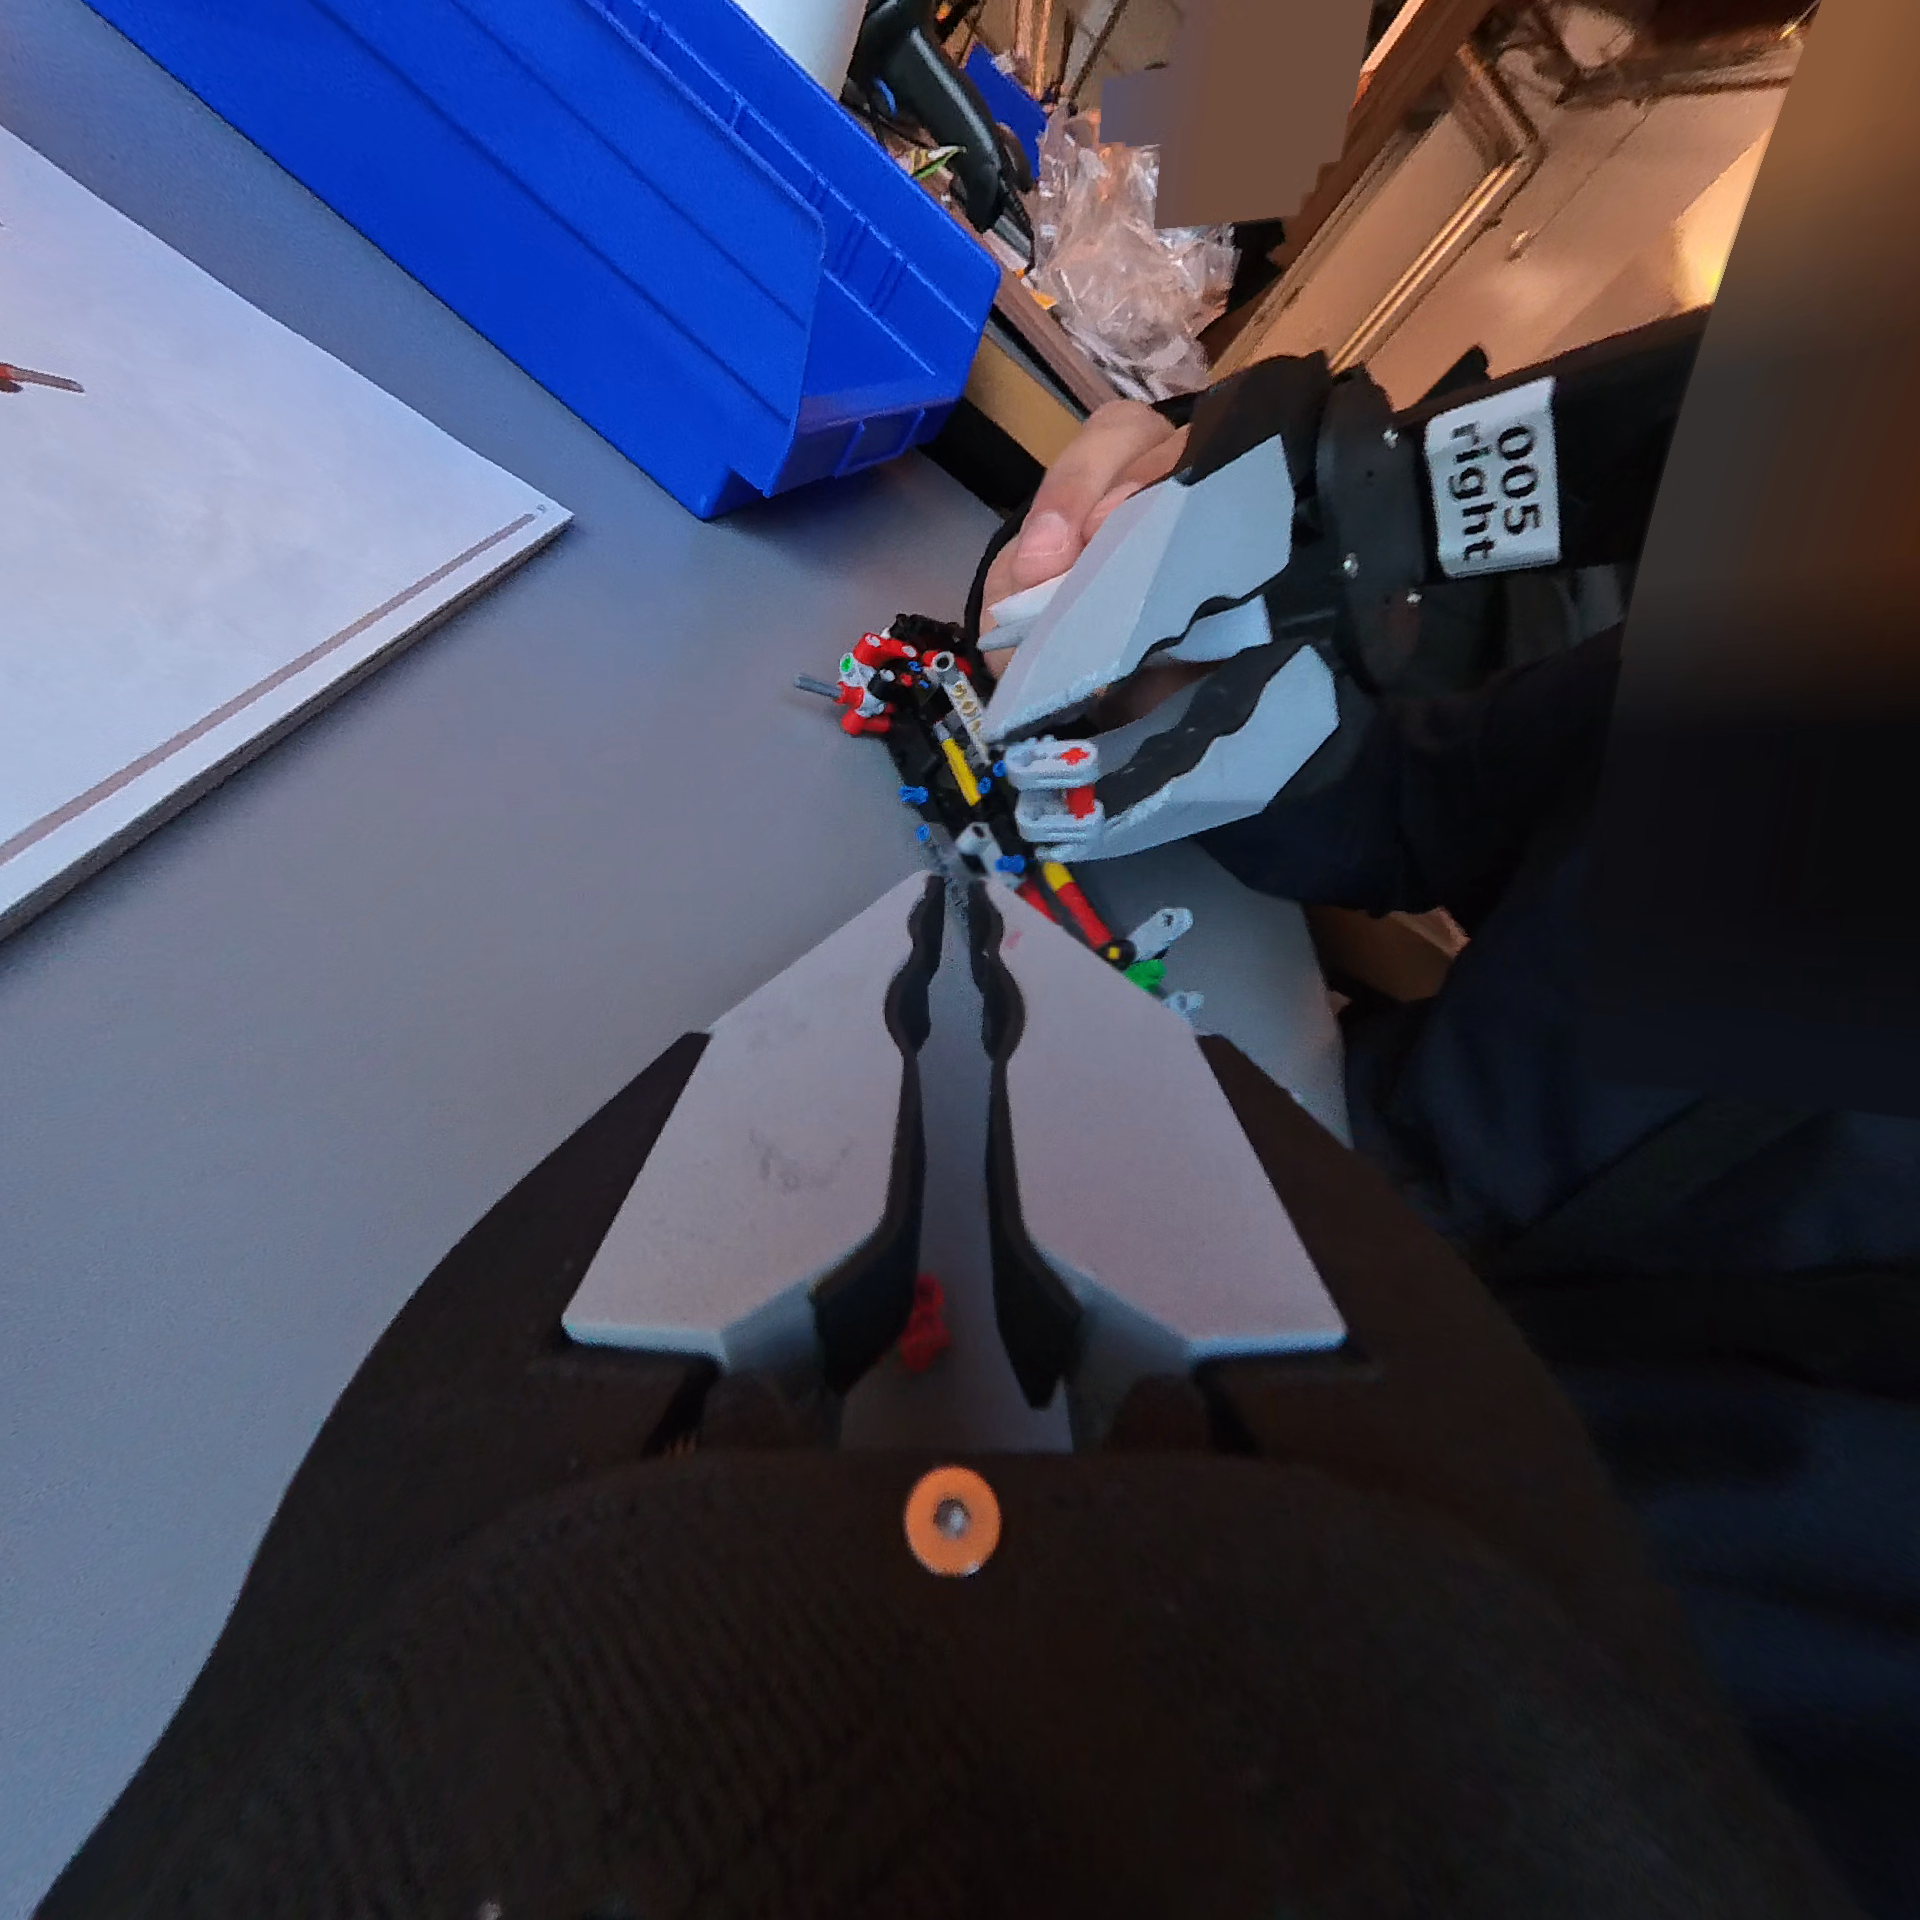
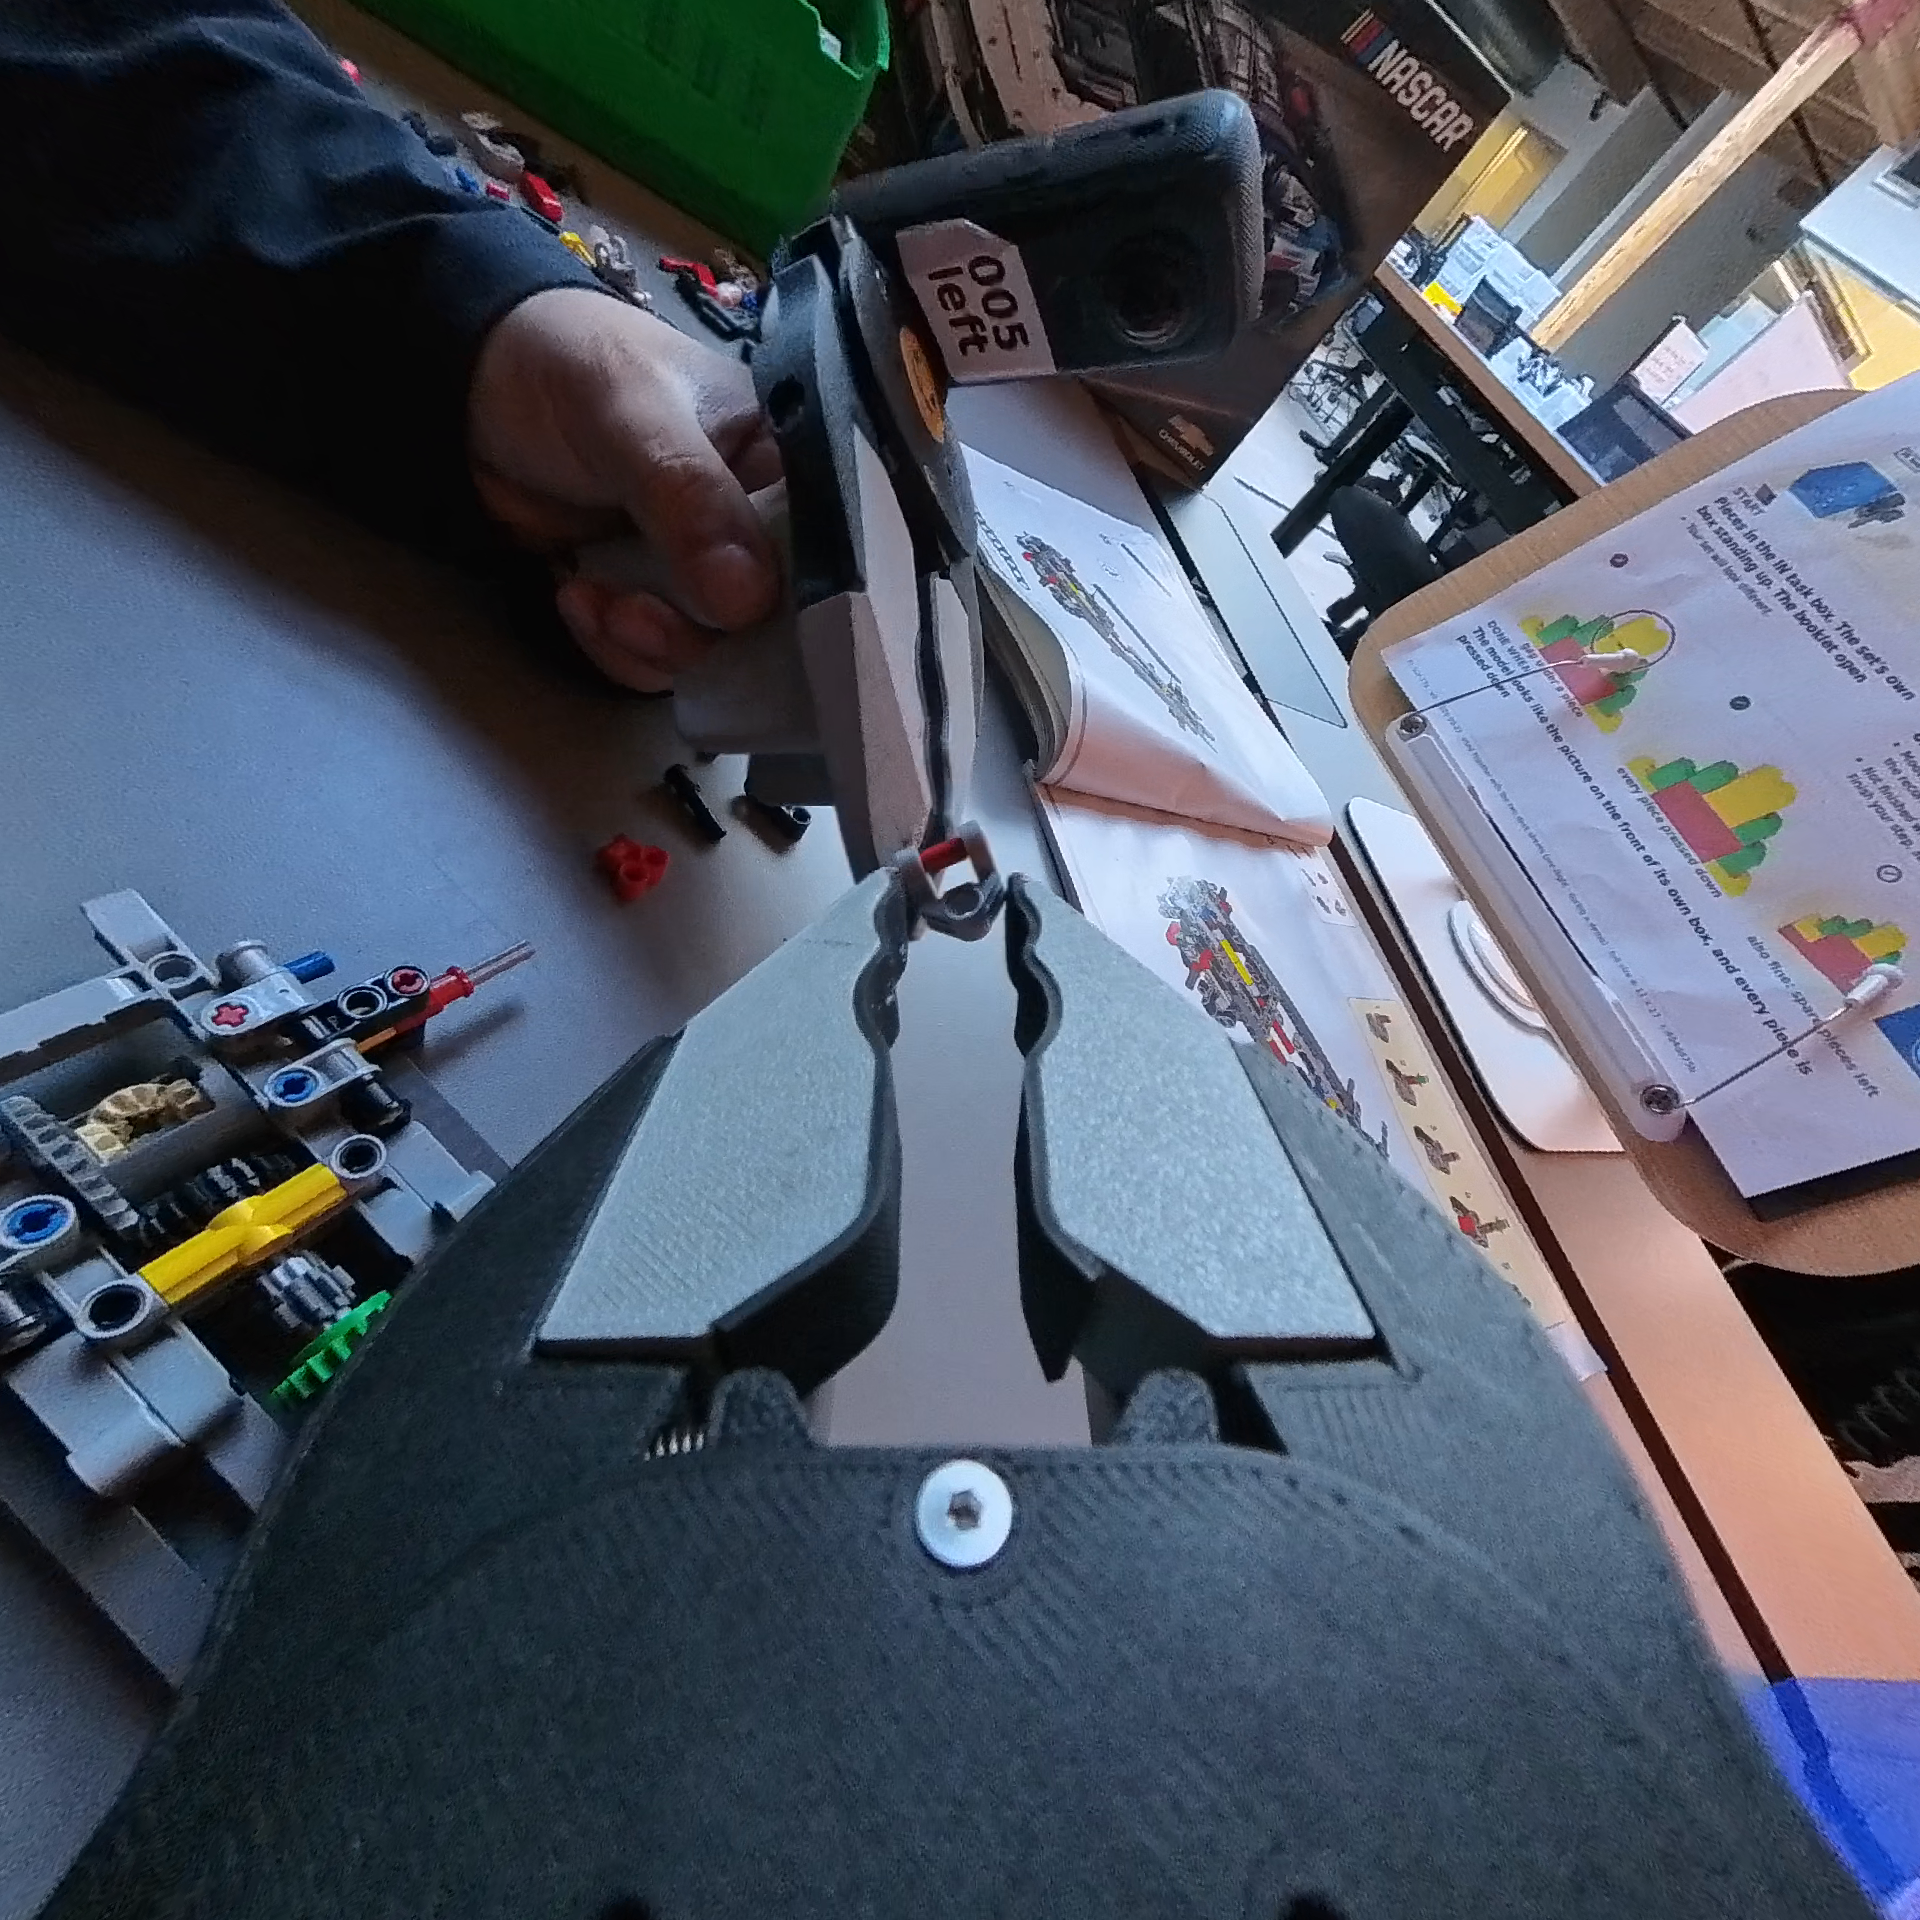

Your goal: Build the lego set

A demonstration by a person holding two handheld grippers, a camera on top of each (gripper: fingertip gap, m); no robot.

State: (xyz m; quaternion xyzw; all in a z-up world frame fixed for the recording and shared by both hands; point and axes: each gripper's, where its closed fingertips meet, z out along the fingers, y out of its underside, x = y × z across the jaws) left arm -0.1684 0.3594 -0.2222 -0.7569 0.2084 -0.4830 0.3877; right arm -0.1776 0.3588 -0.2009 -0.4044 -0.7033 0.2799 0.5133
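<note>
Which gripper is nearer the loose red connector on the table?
Left. The left gripper hangs over the red connector, seen between its fingers; the right gripper, clamping a grey connector, sits beyond the left's tips.

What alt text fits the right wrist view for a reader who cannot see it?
The right tongs grip a small grey connector with a red pin at their tips, and the left tongs point down at it, fingers together. A part-built brick model lies on the grey table at left, an open booklet at right.
</note>
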